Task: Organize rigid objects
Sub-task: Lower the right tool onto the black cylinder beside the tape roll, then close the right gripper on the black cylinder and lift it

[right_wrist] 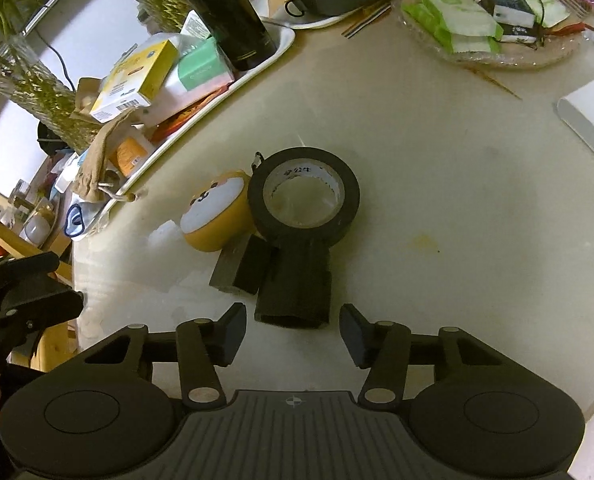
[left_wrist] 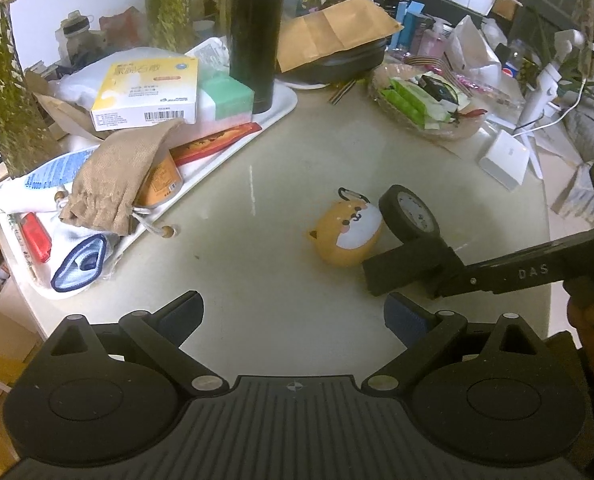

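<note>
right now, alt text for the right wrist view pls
The right gripper points down at a cream table, its fingers closing around the rim of a black tape roll. An orange dog-faced case touches the roll's left side, with a cluttered white tray beyond.

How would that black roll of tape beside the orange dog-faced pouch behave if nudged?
The black roll of tape looks stiff: a thick ring keeping its round shape, so it should probably hold firm when squeezed. Round and seemingly propped up at a tilt, it may roll or topple.
</note>
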A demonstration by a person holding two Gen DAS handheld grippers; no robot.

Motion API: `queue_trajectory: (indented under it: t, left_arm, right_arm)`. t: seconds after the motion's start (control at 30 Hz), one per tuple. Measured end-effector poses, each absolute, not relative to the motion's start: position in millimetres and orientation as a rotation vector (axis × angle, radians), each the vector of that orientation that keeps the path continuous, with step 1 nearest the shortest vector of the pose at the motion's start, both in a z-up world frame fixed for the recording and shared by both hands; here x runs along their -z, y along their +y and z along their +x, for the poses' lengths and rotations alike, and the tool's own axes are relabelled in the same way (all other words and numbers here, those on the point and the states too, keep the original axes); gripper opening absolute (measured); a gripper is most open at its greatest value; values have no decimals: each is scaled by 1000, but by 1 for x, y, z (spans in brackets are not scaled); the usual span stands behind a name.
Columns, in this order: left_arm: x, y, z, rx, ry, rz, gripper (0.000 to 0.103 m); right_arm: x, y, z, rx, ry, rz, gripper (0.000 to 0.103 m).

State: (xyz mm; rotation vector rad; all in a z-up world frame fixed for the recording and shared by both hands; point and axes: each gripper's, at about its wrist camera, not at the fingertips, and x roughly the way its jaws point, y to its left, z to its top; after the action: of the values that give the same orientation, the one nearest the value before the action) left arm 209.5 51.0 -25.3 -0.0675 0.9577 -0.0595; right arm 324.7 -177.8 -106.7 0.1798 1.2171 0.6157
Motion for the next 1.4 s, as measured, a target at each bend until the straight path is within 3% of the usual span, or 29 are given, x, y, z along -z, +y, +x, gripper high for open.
queue_trajectory:
  t: [0.2, 0.87, 1.4]
  left_arm:
    - [28, 52, 213, 73, 962, -79, 99]
    - [18, 33, 216, 146, 958, -62, 98]
    - [32, -28, 241, 141, 1022, 82, 99]
  right_arm:
    - [111, -176, 329, -616, 1225, 203, 44]
    - [80, -198, 303, -536, 1135, 58, 44]
    - [56, -239, 277, -476, 1067, -7, 44]
